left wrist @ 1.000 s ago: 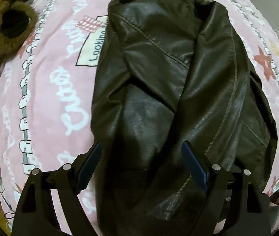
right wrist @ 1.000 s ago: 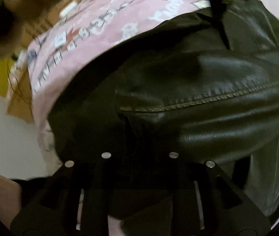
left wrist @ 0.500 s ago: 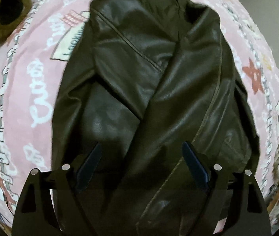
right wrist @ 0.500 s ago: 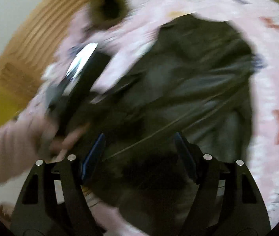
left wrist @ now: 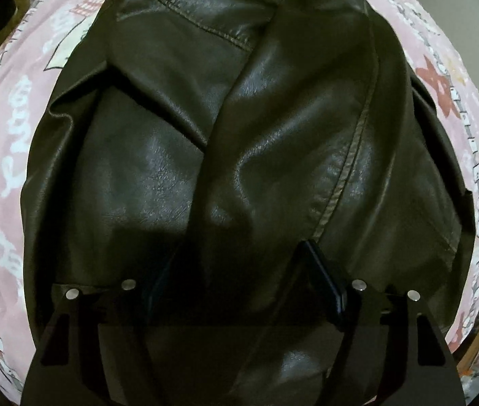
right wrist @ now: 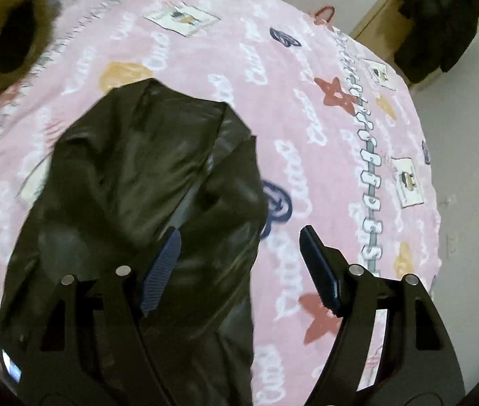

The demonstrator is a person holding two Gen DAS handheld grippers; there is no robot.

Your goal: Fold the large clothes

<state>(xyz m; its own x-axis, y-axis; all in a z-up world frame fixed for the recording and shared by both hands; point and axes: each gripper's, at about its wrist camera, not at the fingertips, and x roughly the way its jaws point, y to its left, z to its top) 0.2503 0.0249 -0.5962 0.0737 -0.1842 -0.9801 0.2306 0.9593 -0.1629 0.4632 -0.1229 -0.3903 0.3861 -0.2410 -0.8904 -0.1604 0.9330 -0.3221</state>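
Pink printed bedding (right wrist: 307, 77) carries the dark brown leather jacket (left wrist: 239, 135), lying lengthwise with its sleeves folded in. The left gripper (left wrist: 242, 264) hangs spread just over the near hem, its jaws having just narrowed, nothing pinched. The right gripper (right wrist: 239, 247) stands wide and empty. Both should probably pinch the hem corners evenly before folding upward.

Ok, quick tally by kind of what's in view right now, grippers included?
Dark leather jackets: 1, the jacket lying on the bed
Pink printed bedcovers: 1, the bedcover
Fur-trimmed garments: 1, the fur-trimmed garment at the bed's far corner
Dark hanging clothes: 1, the dark clothing
Grippers: 2, left gripper and right gripper, both open
Total: 6
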